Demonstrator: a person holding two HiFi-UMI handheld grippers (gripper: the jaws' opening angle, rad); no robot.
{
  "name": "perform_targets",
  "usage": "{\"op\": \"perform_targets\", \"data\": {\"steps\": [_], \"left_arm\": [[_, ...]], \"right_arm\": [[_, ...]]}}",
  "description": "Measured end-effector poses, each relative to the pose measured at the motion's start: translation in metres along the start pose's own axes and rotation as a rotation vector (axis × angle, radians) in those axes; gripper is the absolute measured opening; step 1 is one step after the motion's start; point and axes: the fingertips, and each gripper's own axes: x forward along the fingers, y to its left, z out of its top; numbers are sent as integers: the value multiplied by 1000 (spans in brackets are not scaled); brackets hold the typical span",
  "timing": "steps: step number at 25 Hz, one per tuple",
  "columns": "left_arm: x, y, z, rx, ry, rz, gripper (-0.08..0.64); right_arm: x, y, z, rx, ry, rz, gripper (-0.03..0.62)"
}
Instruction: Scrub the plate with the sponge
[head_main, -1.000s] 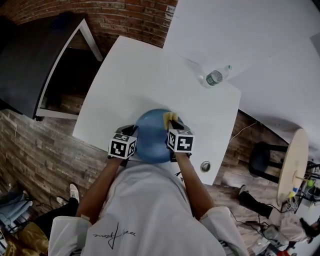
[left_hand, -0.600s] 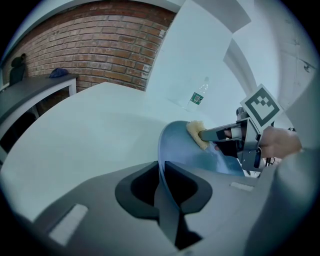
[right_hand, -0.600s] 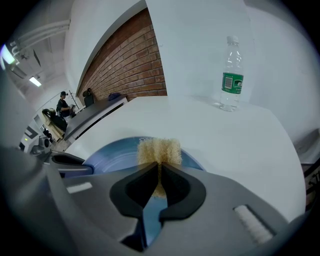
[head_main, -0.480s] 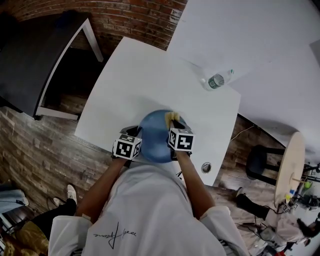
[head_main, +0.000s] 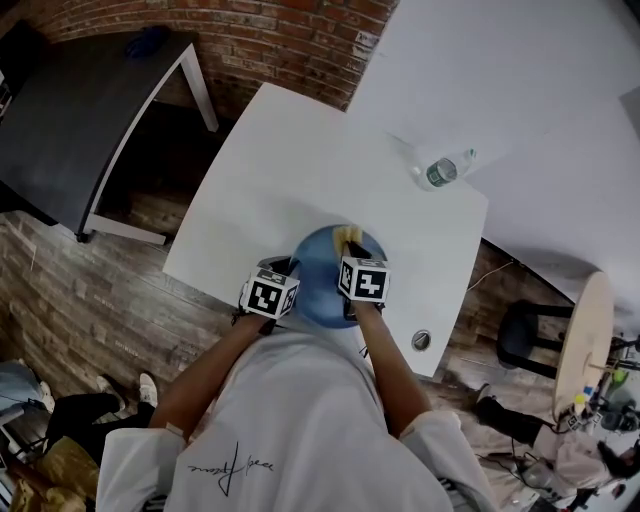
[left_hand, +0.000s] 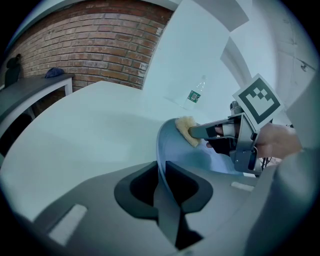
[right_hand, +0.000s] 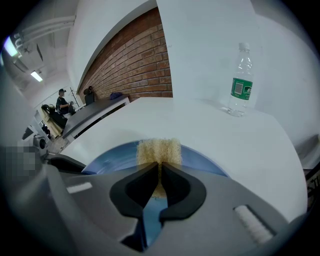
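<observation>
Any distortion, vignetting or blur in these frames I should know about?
Head view: fisheye bows the white table edges, light even, sharp. Left gripper view: dark round vignette, plate rim soft up close. Right gripper view: same vignette, sponge and bottle crisp, mosaic patch at left.

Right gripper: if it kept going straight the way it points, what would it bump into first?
Probably the blue plate. The right gripper tilts downward with the yellow sponge pinched in its jaws, and the plate lies right under the sponge's front end. Whether they touch is hard to tell.
</observation>
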Motion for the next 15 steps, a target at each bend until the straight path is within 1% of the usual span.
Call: {"op": "perform_targets", "data": {"steps": [5,9,15], "left_arm": [[2,0,1,-9,12,-18,64],[2,-1,1,-17,6,-27,64],[2,0,0,-15,0,-21,66]], "right_arm": [[4,9,2,-14,4,15,20],[4,14,3,-31,1,21,20],[6,22,1,-56,11,43,17]]}}
